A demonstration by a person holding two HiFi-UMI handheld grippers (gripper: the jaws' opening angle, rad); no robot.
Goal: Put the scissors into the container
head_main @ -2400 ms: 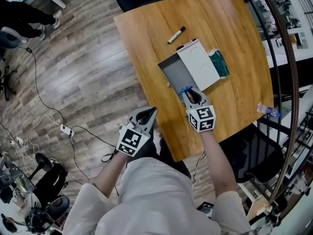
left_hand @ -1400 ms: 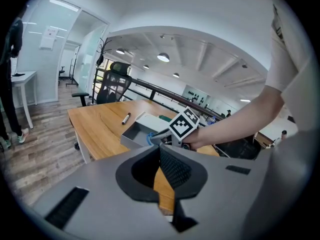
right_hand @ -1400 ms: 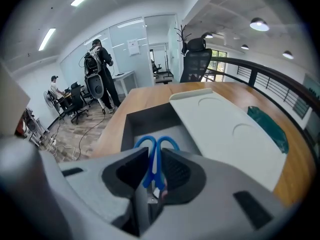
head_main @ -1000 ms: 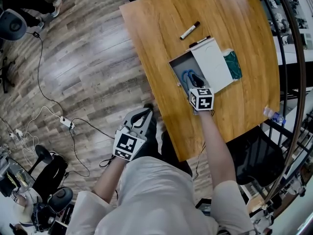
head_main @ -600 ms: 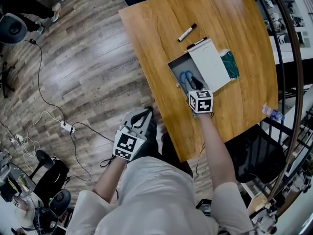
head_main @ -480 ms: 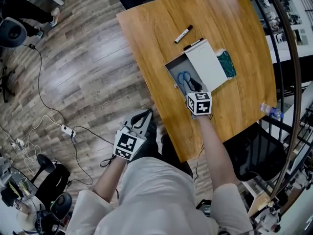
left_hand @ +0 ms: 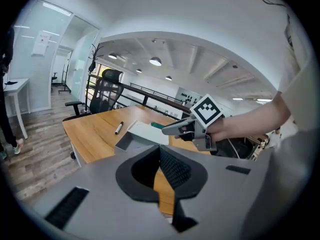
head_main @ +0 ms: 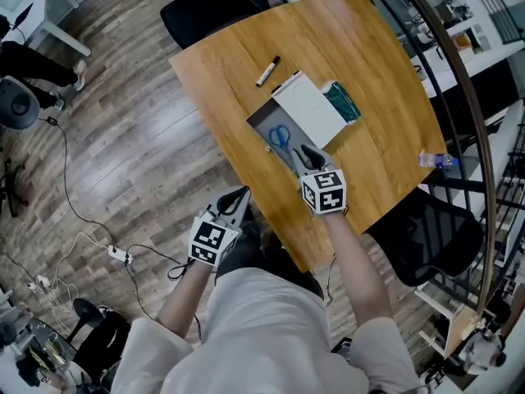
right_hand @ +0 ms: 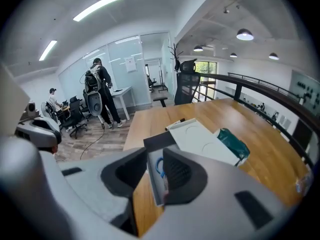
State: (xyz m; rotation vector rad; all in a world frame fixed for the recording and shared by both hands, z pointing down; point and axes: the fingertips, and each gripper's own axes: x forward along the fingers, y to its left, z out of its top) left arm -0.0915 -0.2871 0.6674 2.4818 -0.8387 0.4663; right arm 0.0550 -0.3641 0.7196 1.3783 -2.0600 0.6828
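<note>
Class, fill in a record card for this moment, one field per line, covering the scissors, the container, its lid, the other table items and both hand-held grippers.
scissors: blue-handled, lying inside the container
container: grey open box on the wooden table
lid: white, resting across the container's far part
marker: on the table beyond the container
green pouch: against the lid's far side
right hand-held gripper: jaws apart, empty, at the container's near end
left hand-held gripper: jaws together, empty, off the table above the floor
</note>
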